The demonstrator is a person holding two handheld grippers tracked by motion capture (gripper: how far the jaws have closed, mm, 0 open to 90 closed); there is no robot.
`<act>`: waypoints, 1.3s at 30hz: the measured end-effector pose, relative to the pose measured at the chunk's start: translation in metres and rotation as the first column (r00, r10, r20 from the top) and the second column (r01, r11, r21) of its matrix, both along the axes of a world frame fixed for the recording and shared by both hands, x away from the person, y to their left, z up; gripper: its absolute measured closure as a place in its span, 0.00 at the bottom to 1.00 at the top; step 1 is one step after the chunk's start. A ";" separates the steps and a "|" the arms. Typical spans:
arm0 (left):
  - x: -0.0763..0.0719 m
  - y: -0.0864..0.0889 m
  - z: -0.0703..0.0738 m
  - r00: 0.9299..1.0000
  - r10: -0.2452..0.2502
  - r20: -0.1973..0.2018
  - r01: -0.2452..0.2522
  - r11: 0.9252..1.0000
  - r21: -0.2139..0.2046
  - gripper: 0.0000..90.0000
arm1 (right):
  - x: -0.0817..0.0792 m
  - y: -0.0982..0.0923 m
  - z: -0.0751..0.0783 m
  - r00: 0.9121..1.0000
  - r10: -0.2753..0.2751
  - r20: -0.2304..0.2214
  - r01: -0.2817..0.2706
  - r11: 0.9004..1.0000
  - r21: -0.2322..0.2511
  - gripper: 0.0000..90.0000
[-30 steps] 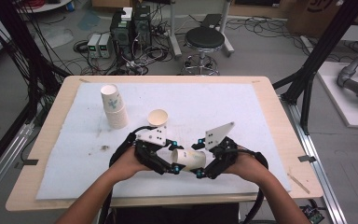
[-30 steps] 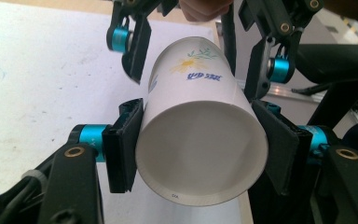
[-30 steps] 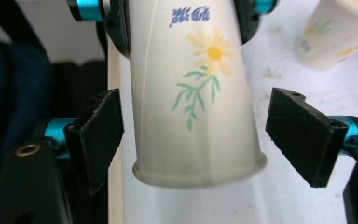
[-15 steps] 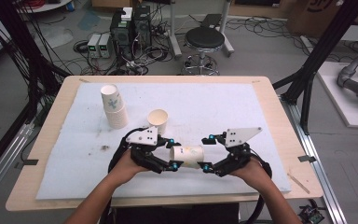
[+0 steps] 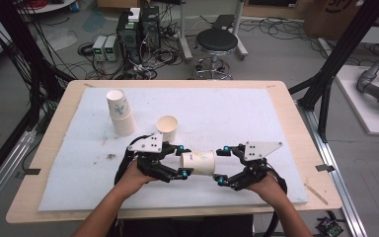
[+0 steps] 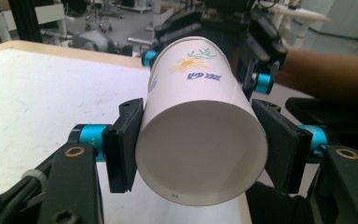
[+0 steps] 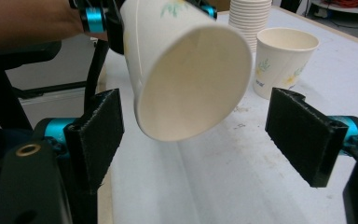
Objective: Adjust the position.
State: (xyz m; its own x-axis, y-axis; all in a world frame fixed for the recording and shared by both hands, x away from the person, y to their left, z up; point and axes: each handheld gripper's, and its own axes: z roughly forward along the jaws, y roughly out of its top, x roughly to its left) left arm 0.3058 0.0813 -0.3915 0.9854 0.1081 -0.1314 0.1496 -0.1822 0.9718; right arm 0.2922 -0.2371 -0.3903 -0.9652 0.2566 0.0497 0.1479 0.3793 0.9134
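A white paper cup [image 5: 198,163] with a flower print lies on its side above the white mat, and my left gripper [image 5: 184,161] is shut on it near its base. In the left gripper view the two black pads press the cup [image 6: 200,116] from both sides, with its base toward the camera. My right gripper [image 5: 221,166] stands open just right of the cup's mouth. In the right gripper view its jaws [image 7: 200,135] are spread wide, and the cup's open mouth [image 7: 186,79] hangs between and above them, touching neither.
An upright paper cup [image 5: 168,128] stands on the mat [image 5: 256,118] behind the left gripper. A tall stack of cups [image 5: 121,114] stands further left. Both appear in the right gripper view, the single cup [image 7: 284,60] and the stack [image 7: 249,18].
My right gripper has drawn back to the right, off the cup, and now stands open. The left gripper still holds the cup in about the same place.
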 end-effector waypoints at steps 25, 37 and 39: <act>-0.003 -0.006 -0.002 0.996 -0.093 -0.010 0.092 0.993 -0.077 0.41 | -0.002 0.005 -0.002 0.993 0.119 -0.006 -0.118 0.988 0.097 0.33; -0.005 -0.006 -0.006 0.995 -0.097 -0.002 0.096 0.991 -0.088 0.41 | -0.003 0.002 0.002 0.992 0.124 0.009 -0.125 0.982 0.140 0.40; -0.005 -0.006 -0.006 0.995 -0.095 -0.001 0.095 0.992 -0.083 0.41 | -0.003 0.002 0.002 0.992 0.128 0.006 -0.128 0.982 0.138 0.41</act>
